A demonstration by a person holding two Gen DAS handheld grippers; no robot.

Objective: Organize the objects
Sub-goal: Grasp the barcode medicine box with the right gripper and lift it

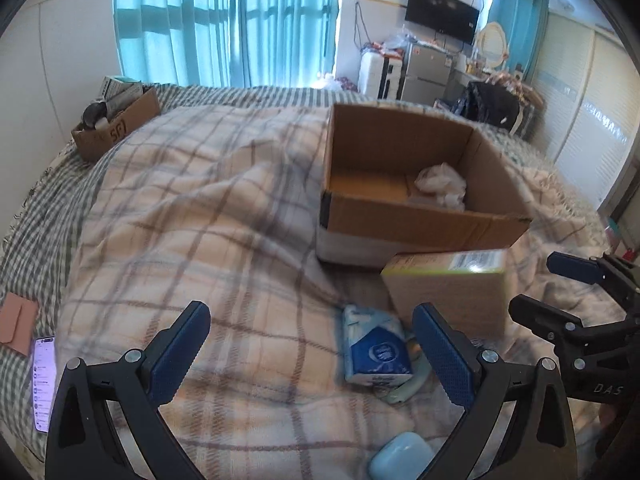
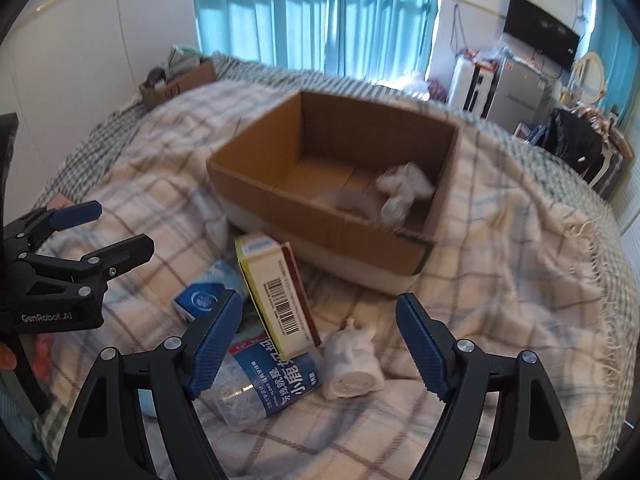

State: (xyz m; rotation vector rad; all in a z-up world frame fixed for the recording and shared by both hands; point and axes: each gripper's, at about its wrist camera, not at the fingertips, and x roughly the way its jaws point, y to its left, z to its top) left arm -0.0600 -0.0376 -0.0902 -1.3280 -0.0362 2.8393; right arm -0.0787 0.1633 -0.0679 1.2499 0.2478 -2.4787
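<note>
Carton: the yellow-and-brown carton (image 2: pixel 280 300) leans near the middle of the bed, just in front of the box's near wall, its lower end resting on the bottle; barcode face up.
Carton axis: runs from the box toward the right gripper, tilted a little rightward at the near end.
Bottle: a clear bottle (image 2: pixel 264 392) with a blue label lies on its side under the carton's near end, by the right gripper's left finger.
White lump: a small white wrapped item (image 2: pixel 352 372) lies just right of the carton, between the right gripper's fingers in view.
Tissue pack: a blue pack (image 1: pixel 376 352) lies left of the carton, ahead of the left gripper.
Box: the open cardboard box (image 2: pixel 320 216) sits beyond the pile, holding crumpled white plastic (image 2: pixel 404 192).
Right gripper (image 2: pixel 320 344): jaws wide apart, holding nothing; the carton lies just ahead, left of centre.
Left gripper (image 1: pixel 312 348): jaws wide apart, empty; the carton lies ahead and to its right.
Nearer hand: the right, by my reading.
Blanket: plaid blanket (image 1: pixel 200 220), rumpled, carries everything.
</note>
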